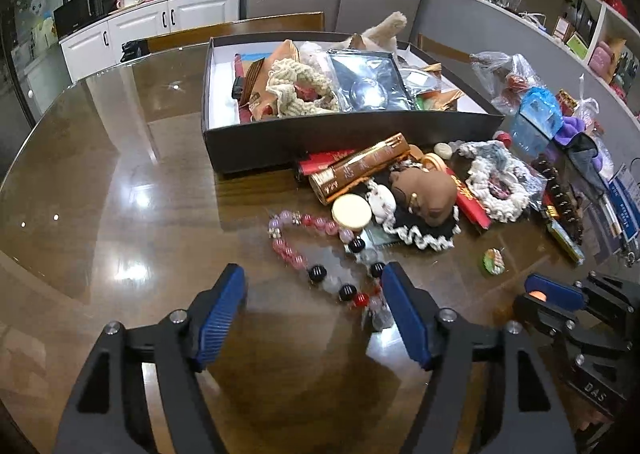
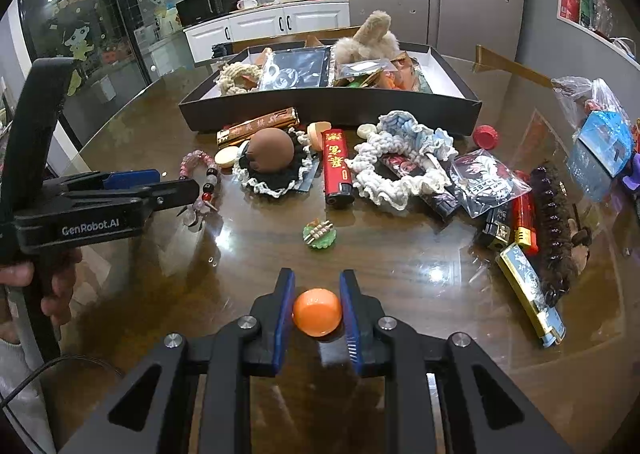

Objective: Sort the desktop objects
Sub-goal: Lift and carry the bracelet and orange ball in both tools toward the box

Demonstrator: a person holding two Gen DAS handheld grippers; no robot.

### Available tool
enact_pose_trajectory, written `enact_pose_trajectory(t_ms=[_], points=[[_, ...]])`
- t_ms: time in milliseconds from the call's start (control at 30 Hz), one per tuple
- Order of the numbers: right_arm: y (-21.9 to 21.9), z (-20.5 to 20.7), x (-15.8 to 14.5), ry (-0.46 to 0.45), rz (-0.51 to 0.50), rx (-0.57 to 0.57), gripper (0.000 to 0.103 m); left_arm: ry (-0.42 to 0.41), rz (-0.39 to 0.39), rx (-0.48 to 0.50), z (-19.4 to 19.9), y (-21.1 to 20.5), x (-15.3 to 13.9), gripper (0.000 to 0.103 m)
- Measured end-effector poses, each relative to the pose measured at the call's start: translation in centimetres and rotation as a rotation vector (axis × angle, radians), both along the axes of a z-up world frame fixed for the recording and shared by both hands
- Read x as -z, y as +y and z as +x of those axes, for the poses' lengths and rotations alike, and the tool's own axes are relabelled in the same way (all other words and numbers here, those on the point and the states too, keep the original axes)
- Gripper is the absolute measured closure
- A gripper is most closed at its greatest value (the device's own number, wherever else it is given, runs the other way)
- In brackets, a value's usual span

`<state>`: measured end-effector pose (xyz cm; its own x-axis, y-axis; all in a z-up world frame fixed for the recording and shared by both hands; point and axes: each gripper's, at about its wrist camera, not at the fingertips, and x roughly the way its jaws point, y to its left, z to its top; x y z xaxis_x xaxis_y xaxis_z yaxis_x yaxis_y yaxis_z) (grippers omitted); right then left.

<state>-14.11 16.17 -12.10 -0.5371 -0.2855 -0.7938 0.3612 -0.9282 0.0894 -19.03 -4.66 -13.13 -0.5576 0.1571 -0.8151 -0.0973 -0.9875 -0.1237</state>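
- Presently, my left gripper (image 1: pixel 314 294) hangs low over the glass-topped table (image 1: pixel 120 173) with its blue pads spread wide and nothing between them.
- Just ahead of its right pad lies the bead bracelet (image 1: pixel 320 250), pink, black and clear beads in a loose loop; the near end of the loop sits beside that pad, not inside the gap. Judgement: to take it cleanly I would shift right and forward so the strand crosses both pads, then close on a run of beads rather than one bead, which could roll out.
- Beyond it stands the black box (image 1: pixel 348 133), already holding knitted pieces, packets and a plush toy; its left end shows bare white floor, the likely spot for a drop.
- Between box and bracelet sits the unsorted heap: a round cream tin (image 1: pixel 352 210), a brown clay figure (image 1: pixel 426 189) on a black lace-edged mat, a red lighter (image 2: pixel 338 167).
- Further right, my right gripper (image 2: pixel 317 314) is clamped on an orange ball (image 2: pixel 317 313), held mid-pad and clear of the table.
- Judgement: carry the ball high over the heap, keep pressure even, and release only once it is inside the box walls, since it will roll.
- Risk: the two tools are near each other; I would move one at a time.
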Motion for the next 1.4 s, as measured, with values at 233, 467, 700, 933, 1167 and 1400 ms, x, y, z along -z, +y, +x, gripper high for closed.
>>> enact_pose_trajectory(t_ms=[233, 467, 700, 933, 1167, 1400], points=[[0.0, -0.3, 0.0, 0.002, -0.016, -0.004, 0.079, 0.002, -0.016, -0.006, -1.1, -0.3, -0.1, 0.095], [-0.2, -0.5, -0.1, 0.004, -0.018, -0.014, 0.079, 0.013, -0.004, -0.001, -0.8, -0.2, -0.1, 0.095], [0.6, -0.5, -0.8, 0.024, -0.028, -0.004, 0.079, 0.043, 0.013, -0.006, 0.5, -0.6, -0.9, 0.095], [0.9, 0.5, -1.1, 0.028, -0.051, -0.032, 0.079, 0.073, 0.022, 0.004, 1.8, -0.3, -1.8, 0.095], [1.3, 1.3, -0.8, 0.036, -0.033, -0.025, 0.075, 0.072, 0.045, 0.009, 2.3, -0.5, -1.4, 0.095], [0.4, 0.7, 0.1, 0.026, -0.013, -0.042, 0.066, 0.064, 0.051, -0.009, 2.3, -1.0, -0.8, 0.095]])
